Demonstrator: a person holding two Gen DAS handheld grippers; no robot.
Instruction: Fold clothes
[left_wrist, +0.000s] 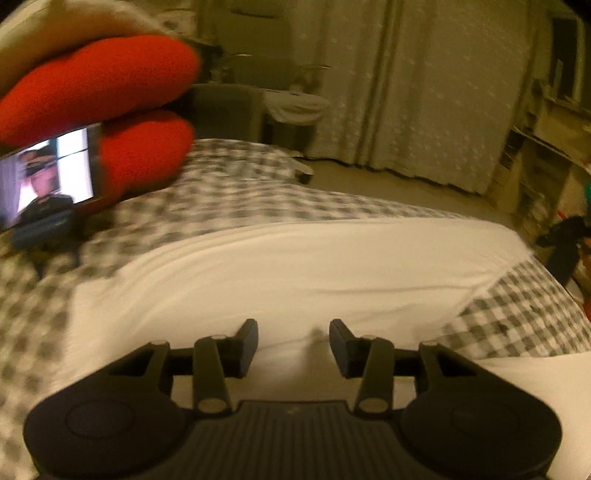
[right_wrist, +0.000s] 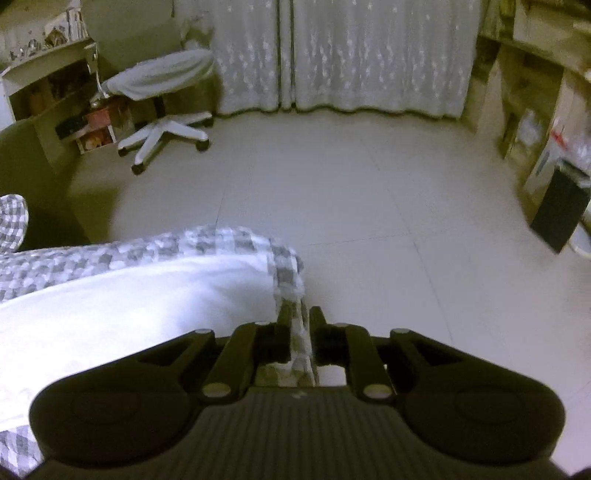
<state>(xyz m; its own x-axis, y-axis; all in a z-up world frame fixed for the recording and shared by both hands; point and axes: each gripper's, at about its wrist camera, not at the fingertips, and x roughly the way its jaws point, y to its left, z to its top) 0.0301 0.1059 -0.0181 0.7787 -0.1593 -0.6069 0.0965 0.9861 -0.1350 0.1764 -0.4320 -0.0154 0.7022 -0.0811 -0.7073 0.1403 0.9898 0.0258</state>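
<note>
Bedroom folding, mid-task: in my left wrist view, red cushions (left_wrist: 96, 99) and a lit phone screen (left_wrist: 48, 177) fill the upper left of the frame, resting on the checked bed cover (left_wrist: 229, 192). Across the middle lies the white garment (left_wrist: 295, 269), spread wide over the bed, its right end running out toward the bed's corner at the right. My left tool (left_wrist: 293, 338) sits at the bottom centre with its jaws partway apart and nothing between them; a small pucker of cloth rises just ahead of the gap.

In my right wrist view the garment fills the lower left of the frame. My right tool (right_wrist: 298, 325), bottom centre, is nearly closed, with a strip of checked fabric (right_wrist: 297, 332) in the narrow gap; I cannot tell for sure whether the pads are pressing on it, or whether it is bed cover or part of the clothing.

I judge the fold is being set up: the next move calls for the left tool to pinch the garment's near edge. Bare floor (right_wrist: 351, 192) lies open to the right; a swivel chair (right_wrist: 166, 110) stands well apart in the upper left.
</note>
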